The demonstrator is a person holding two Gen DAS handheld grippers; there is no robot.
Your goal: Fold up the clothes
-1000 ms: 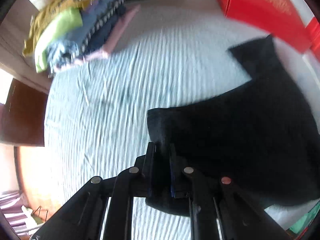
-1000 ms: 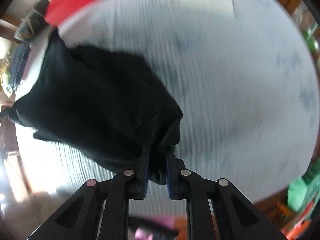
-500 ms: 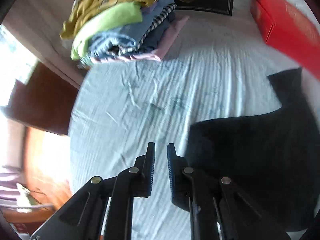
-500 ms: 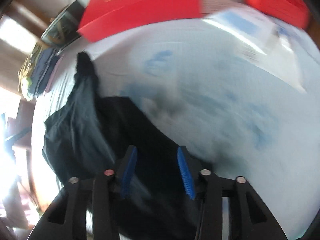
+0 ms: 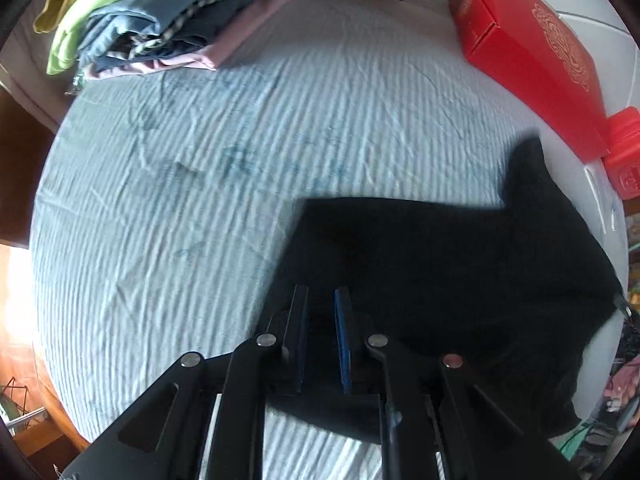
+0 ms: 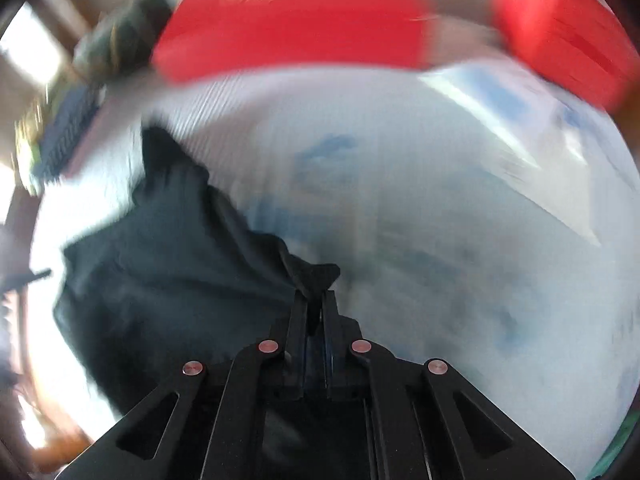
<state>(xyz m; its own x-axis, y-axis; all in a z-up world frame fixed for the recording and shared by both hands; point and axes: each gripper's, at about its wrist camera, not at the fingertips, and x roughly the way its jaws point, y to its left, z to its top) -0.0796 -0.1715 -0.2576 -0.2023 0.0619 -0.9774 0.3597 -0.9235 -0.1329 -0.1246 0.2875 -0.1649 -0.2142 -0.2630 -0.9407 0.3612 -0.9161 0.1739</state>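
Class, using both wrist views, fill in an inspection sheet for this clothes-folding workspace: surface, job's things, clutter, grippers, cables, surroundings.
Surface: light blue ribbed bedsheet, wrinkled.
Job's things: black garment lying spread on the sheet; pile of folded clothes at the far corner.
Clutter: red box along the far edge, red container beside it; white paper on the sheet, blurred.
Grippers: left gripper over the garment's edge, jaws slightly apart; right gripper shut on a garment corner.
Cables: nothing seen.
Surroundings: dark wooden furniture beside the bed; right view motion-blurred.
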